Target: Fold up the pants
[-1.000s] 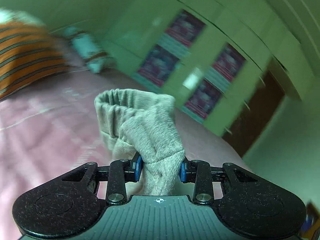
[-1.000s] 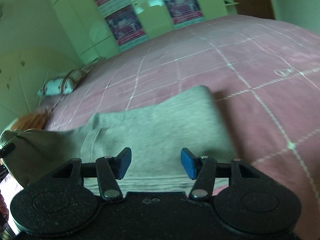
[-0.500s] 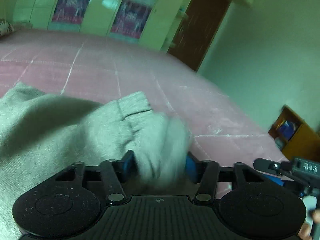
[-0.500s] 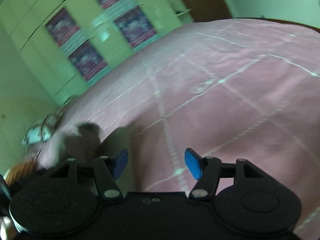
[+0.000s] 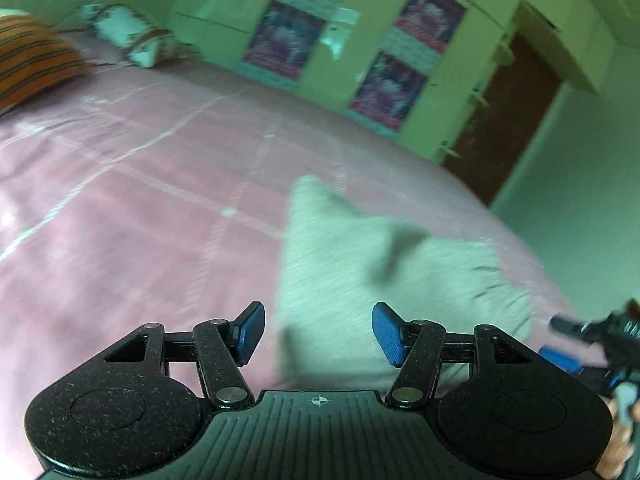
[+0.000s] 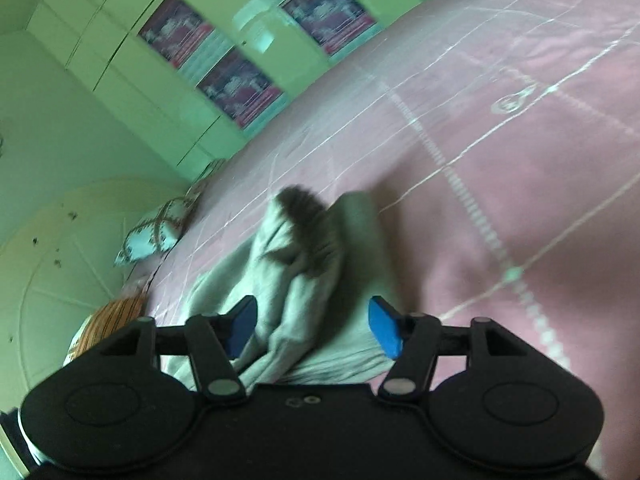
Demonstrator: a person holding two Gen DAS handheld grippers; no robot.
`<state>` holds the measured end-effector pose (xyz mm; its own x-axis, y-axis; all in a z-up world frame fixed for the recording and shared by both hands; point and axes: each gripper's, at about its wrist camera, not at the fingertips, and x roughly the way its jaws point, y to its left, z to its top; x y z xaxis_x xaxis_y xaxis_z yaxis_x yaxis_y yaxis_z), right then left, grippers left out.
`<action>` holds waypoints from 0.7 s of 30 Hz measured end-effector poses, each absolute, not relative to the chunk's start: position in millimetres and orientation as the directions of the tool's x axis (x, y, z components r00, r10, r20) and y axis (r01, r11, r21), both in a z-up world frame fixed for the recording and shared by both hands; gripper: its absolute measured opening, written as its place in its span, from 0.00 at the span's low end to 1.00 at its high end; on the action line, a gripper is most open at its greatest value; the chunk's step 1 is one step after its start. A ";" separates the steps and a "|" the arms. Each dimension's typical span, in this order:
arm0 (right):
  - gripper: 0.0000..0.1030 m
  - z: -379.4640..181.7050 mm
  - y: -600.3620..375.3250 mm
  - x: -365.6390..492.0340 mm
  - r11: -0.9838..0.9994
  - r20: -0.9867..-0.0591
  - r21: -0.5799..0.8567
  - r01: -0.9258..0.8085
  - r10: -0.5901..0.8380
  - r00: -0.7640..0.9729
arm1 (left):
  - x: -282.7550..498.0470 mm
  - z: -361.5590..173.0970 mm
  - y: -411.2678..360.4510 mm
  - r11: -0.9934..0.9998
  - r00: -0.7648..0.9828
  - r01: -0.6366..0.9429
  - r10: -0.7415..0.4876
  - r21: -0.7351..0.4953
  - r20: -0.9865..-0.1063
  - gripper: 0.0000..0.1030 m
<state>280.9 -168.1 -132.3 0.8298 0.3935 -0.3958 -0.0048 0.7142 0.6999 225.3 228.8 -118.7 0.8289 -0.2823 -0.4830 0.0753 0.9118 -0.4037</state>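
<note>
The grey pants (image 5: 384,276) lie in a bunched pile on the pink bedspread (image 5: 132,216). My left gripper (image 5: 318,334) is open and empty, just above the near edge of the pile. In the right wrist view the pants (image 6: 308,280) are rumpled, with a folded layer on top. My right gripper (image 6: 312,330) is open over them, holding nothing. The right gripper's tip also shows at the right edge of the left wrist view (image 5: 592,344).
An orange striped pillow (image 5: 32,60) and a white patterned pillow (image 5: 128,38) lie at the head of the bed. Green wardrobes with posters (image 5: 352,52) stand behind the bed, beside a brown door (image 5: 504,120).
My left gripper held the pants' waistband a second ago; it has opened and let go, and the pants now lie on the bed. The right gripper swung back over the pile.
</note>
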 end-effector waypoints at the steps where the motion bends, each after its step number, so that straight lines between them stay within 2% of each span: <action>1: 0.46 -130.9 -162.4 281.3 0.712 -0.392 0.702 -0.015 0.404 0.827 | 221.5 -124.1 235.5 0.915 0.829 0.063 -0.271 -0.399 -0.490 0.57; 3: 0.36 -129.0 -152.9 283.5 0.708 -0.387 0.705 -0.035 0.425 0.818 | 224.3 -132.2 236.5 0.927 0.823 0.056 -0.252 -0.370 -0.509 0.57; 7: 0.32 -127.9 -138.6 291.6 0.707 -0.383 0.705 -0.049 0.438 0.813 | 227.6 -137.0 221.7 0.952 0.804 0.078 -0.236 -0.297 -0.545 0.57; 10: 0.32 -129.8 -132.4 304.9 0.703 -0.397 0.711 -0.018 0.423 0.814 | 233.4 -139.8 209.3 0.966 0.790 0.108 -0.227 -0.236 -0.569 0.57; 11: 0.35 -131.5 -131.0 311.2 0.701 -0.414 0.713 0.002 0.419 0.808 | 235.6 -141.9 207.5 0.967 0.786 0.115 -0.227 -0.225 -0.574 0.57; 13: 0.32 -133.5 -125.6 325.2 0.717 -0.474 0.695 0.047 0.409 0.780 | 236.6 -142.0 205.0 0.967 0.790 0.120 -0.229 -0.223 -0.568 0.57; 14: 0.22 -131.0 -123.7 329.4 0.726 -0.490 0.684 0.062 0.395 0.777 | 238.1 -142.1 205.2 0.966 0.792 0.117 -0.232 -0.232 -0.565 0.57; 15: 0.14 -126.5 -122.2 328.9 0.732 -0.488 0.679 0.060 0.388 0.782 | 240.1 -143.2 204.4 0.964 0.792 0.115 -0.234 -0.238 -0.563 0.57; 19: 0.06 -107.0 -134.9 306.1 0.685 -0.361 0.729 -0.007 0.393 0.846 | 243.7 -152.7 202.0 0.968 0.801 0.116 -0.224 -0.224 -0.555 0.58; 21: 0.06 -115.5 -139.6 301.2 0.701 -0.397 0.712 0.030 0.367 0.841 | 244.1 -153.5 201.2 0.967 0.803 0.113 -0.224 -0.228 -0.552 0.59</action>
